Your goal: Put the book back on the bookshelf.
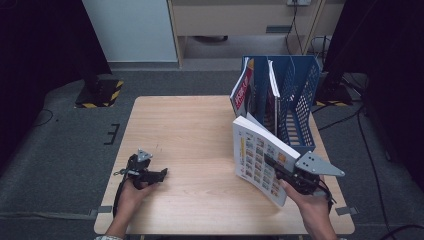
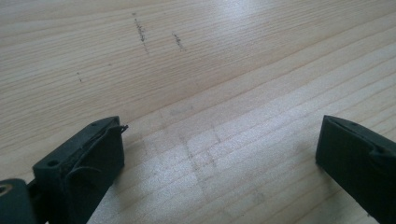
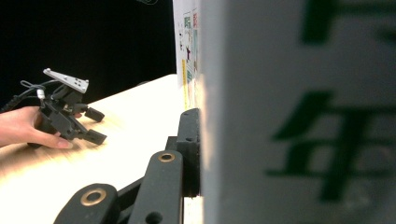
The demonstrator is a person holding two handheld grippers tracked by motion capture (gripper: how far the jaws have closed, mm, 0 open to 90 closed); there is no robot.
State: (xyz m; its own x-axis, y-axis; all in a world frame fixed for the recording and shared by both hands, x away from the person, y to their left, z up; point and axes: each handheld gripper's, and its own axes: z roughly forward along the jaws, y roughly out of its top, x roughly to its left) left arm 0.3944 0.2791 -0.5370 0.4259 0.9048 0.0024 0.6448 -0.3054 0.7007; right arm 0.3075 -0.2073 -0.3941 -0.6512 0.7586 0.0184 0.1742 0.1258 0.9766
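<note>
right gripper: jaws clamped on the lower edge of a thick white catalogue with rows of small colour product pictures, holding it upright and tilted, its bottom corner just over the table edge at about 5 o'clock. In the right gripper view one black jaw lies flat against the cover.
catalogue position: just in front of the blue perforated plastic file rack, near it; contact can't be judged.
file rack: at 1–2 o'clock on the light wooden table, already holding a red-and-white magazine and a thin white booklet standing in its slots.
left gripper: at 7–8 o'clock, resting low on the tabletop, jaws spread wide, nothing between them but bare wood.
separation: grippers well apart.
</note>
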